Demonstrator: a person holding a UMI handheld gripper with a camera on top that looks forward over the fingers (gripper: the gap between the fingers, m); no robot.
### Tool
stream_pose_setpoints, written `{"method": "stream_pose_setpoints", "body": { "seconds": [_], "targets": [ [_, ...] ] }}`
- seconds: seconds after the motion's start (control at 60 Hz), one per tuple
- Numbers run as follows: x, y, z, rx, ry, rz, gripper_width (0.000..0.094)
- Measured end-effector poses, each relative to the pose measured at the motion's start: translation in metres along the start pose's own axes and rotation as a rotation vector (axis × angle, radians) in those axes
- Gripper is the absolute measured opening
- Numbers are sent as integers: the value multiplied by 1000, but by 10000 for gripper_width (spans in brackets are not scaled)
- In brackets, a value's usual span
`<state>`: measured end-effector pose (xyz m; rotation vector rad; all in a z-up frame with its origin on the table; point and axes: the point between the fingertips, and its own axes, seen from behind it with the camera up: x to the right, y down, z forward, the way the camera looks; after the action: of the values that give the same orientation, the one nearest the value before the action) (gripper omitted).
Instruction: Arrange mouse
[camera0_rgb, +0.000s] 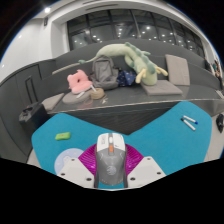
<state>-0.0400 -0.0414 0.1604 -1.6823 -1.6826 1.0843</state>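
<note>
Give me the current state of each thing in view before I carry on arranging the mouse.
gripper: jaws shut on the mouse.
mouse: gripped between the pink pads, pointing ahead.
round mouse pad: lying flat on the blue mat, beside the mouse.
blue mat: spread flat on the table.
green block: resting on the mat, untouched.

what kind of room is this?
Probably an office or lab lounge. A teal desk in front holds the mouse, which sits between the fingers of the claw. Beyond is a grey sofa piled with plush toys, with large dark windows behind.
</note>
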Motion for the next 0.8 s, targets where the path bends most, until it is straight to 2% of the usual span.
{"method": "stream_pose_setpoints", "body": {
  "seconds": [0.15, 0.25, 0.35, 0.45, 0.483, 0.567, 0.617, 0.633, 0.7, 0.717, 0.8],
  "targets": [
    [-123, 32, 26, -21, -97, -63, 318],
    [-174, 77, 55, -65, -109, -123, 317],
    [-194, 128, 93, -140, -103, -133, 319],
    [-193, 160, 120, -178, -69, -143, 368],
    [-194, 169, 124, -202, -59, -147, 409],
    [-197, 165, 127, -158, -37, -175, 507],
    [-198, 166, 126, -161, -42, -187, 618],
    [-200, 166, 126, -159, -44, -190, 693],
    [-196, 168, 119, -173, -19, -199, 867],
    [-194, 167, 116, -177, -9, -203, 839],
    [-187, 160, 82, -183, 5, -207, 855]
  ]
}}
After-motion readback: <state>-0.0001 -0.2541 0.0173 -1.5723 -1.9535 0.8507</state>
